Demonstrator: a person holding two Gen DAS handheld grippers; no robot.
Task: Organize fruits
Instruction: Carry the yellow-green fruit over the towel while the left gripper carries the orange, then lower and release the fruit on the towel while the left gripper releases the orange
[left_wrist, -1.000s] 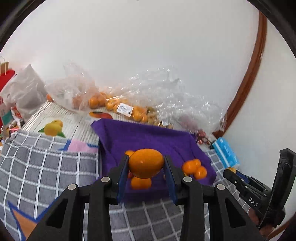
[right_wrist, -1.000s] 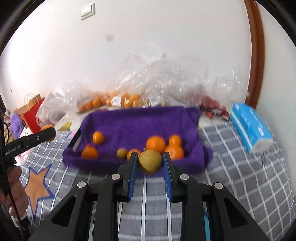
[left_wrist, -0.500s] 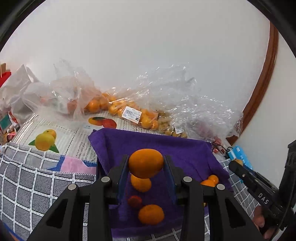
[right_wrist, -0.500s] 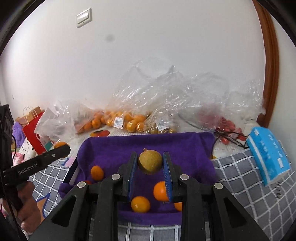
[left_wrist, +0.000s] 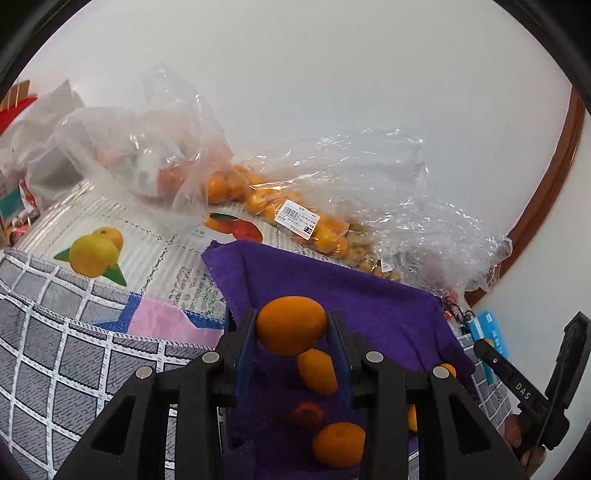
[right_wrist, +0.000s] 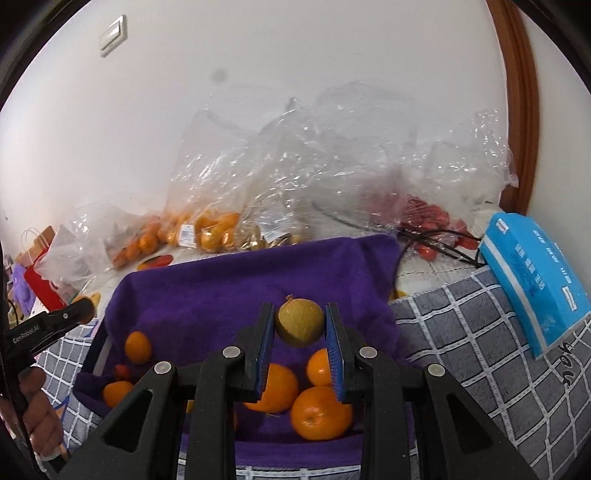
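My left gripper (left_wrist: 291, 326) clamps an orange (left_wrist: 291, 325), my right gripper (right_wrist: 300, 325) clamps a brown fruit (right_wrist: 300, 322); both fruits hang over the purple tray (right_wrist: 221, 291), 2 oranges (right_wrist: 320, 412) lying near.

red fruit (right_wrist: 424, 218) blurs behind crinkled plastic bags (right_wrist: 332, 155); a red paper bag (left_wrist: 14, 107) is cut off at the picture's edge.

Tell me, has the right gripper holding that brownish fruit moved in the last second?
Yes. The right gripper advanced over the purple-lined tray; its brownish fruit now hangs above the oranges.
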